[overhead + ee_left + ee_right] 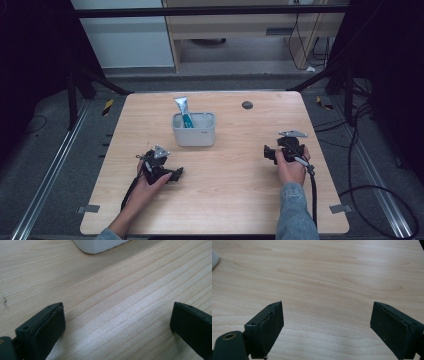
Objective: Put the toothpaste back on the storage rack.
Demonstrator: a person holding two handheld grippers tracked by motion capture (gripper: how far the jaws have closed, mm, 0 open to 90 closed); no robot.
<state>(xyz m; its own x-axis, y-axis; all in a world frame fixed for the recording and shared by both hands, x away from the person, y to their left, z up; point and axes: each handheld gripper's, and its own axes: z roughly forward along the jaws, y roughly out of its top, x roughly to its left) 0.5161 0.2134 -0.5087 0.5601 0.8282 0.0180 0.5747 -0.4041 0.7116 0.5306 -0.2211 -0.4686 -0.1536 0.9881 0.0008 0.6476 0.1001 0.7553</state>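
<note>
At the left of the high view we see the left gripper (176,173) low over the wooden table (235,200), held in the person's left hand (148,187) and aimed toward the table's middle. Its jaws stand wide apart with only bare wood between them, as the left gripper view confirms (117,322). Up and to the right of it stands the white holder (194,130), well apart from both sets of jaws, with a toothpaste tube (183,111) upright inside at its left end, leaning slightly and rising above the rim. Nothing lies between either gripper and the holder. Beyond the holder, near the far edge, we see a small dark round spot (247,105) on the tabletop. Farther right the right gripper (267,151) sits in the right hand (291,167), pointing leftward, jaws likewise parted and empty (327,325). The left gripper view catches the holder's rounded bottom corner (100,246) at its upper edge, and the right gripper view a pale sliver of it (214,258) at its left edge. The tube shows from above.
</note>
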